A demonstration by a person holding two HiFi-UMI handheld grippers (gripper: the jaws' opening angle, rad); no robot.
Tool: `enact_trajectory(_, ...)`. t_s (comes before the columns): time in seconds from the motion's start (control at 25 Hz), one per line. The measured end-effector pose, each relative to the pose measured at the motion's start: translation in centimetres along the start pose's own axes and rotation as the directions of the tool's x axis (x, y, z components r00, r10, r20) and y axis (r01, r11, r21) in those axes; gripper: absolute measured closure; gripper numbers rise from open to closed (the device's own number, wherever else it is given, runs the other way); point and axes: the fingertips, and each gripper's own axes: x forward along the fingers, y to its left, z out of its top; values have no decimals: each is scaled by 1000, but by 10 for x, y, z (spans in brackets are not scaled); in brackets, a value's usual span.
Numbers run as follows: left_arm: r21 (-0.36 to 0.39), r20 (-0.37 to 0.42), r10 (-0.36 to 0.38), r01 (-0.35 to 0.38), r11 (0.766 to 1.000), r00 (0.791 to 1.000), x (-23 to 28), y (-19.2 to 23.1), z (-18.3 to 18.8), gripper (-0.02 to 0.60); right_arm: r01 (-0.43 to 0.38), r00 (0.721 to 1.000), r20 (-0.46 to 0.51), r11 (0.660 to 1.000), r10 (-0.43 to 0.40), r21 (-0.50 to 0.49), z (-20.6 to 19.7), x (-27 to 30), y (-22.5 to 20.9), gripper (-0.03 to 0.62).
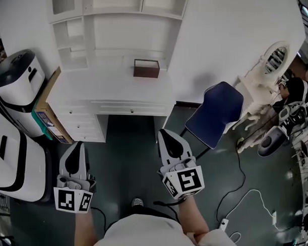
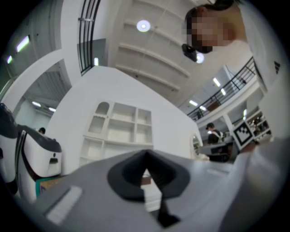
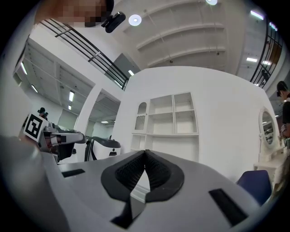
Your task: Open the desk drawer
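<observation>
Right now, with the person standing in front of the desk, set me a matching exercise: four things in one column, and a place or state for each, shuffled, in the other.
Things
1. brown box
2. blue chair
3. white machine
4. right claw

Place or state
A. shut and empty, short of the desk
B. on the desk top, near the back
C. on the floor left of the desk
D. on the floor right of the desk

Pairs: 1-B, 2-D, 3-C, 4-A
</observation>
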Motion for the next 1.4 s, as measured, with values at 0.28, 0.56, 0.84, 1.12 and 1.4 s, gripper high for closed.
enact_trajectory(0.28, 31, -5, 7, -7, 1000, 1000, 48, 4, -16, 577, -16, 1000, 24, 1000, 16, -5, -11, 35, -32, 592)
enact_trajectory(0.56, 52, -14, -75, 75, 996, 997, 98, 9, -33, 577, -6, 1000, 13, 1000, 6, 13, -24, 67, -48, 592)
enact_trajectory(0.84, 41, -15, -111, 111, 993, 994, 149, 43, -53, 577, 45, 999, -2, 999, -45, 22, -41, 119, -62, 592)
enact_trajectory(1.12, 17, -27, -188, 188, 982, 982, 208, 90, -74, 577, 90, 996, -22, 996, -89, 22, -56, 192, -64, 592)
enact_trajectory(1.4, -10, -36, -256, 256, 967, 966, 262, 129, -93, 577, 141, 989, -58, 989, -139, 38, -73, 250, -70, 592)
